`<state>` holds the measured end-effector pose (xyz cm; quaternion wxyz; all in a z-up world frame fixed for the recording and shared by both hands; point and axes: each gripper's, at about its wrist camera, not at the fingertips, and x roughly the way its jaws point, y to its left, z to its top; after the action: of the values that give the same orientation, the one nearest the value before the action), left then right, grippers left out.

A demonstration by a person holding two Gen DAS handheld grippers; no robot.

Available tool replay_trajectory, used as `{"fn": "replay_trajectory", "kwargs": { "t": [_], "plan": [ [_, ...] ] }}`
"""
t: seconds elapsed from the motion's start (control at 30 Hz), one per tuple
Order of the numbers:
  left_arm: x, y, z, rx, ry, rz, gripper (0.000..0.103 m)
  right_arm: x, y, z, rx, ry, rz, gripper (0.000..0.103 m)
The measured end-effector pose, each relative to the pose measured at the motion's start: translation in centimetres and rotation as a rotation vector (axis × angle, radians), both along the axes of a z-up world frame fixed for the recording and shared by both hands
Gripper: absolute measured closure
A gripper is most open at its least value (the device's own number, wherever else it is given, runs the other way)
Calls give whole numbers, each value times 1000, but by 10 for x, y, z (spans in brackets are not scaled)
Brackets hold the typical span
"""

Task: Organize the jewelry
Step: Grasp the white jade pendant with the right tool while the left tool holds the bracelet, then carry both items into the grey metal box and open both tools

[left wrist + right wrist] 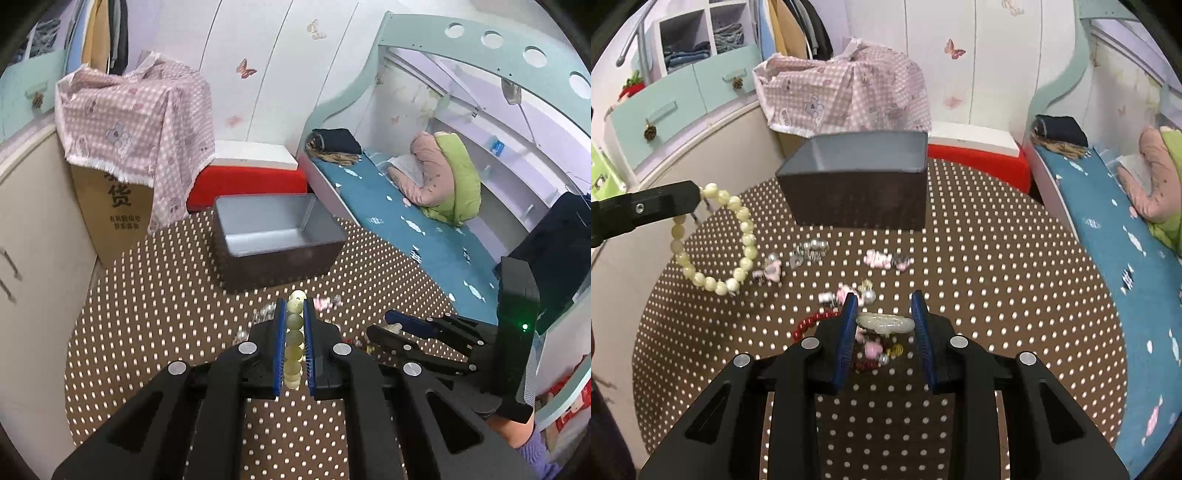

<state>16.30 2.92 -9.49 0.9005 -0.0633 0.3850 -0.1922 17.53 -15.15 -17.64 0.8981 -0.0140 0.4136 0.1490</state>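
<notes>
The left gripper [294,341] clamps a pale yellow-green bead bracelet [716,240] that dangles off the dotted tablecloth [997,295], while the right gripper [884,328] pinches a white bangle [885,322] (other trinkets scattered beneath) before the open grey box [857,184].

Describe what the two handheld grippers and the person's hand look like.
Both the left gripper and right gripper are matte black plastic with angular, cut-out linkage arms, round silver pivot pins and blue ribbed pads. The right one's upright black body carries a small green light. Below it shows a lilac knitted glove.
</notes>
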Motion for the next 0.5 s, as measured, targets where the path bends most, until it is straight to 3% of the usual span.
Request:
{"fn": "replay_trajectory", "kwargs": {
  "t": [0.33,0.5],
  "plan": [
    [44,-12,46,7,-68,-31,95,41,-2,57,32,-92,10,73],
    [79,-13,58,23,-82,-1,95,86,6,77,65,-110,10,73]
  ]
}}
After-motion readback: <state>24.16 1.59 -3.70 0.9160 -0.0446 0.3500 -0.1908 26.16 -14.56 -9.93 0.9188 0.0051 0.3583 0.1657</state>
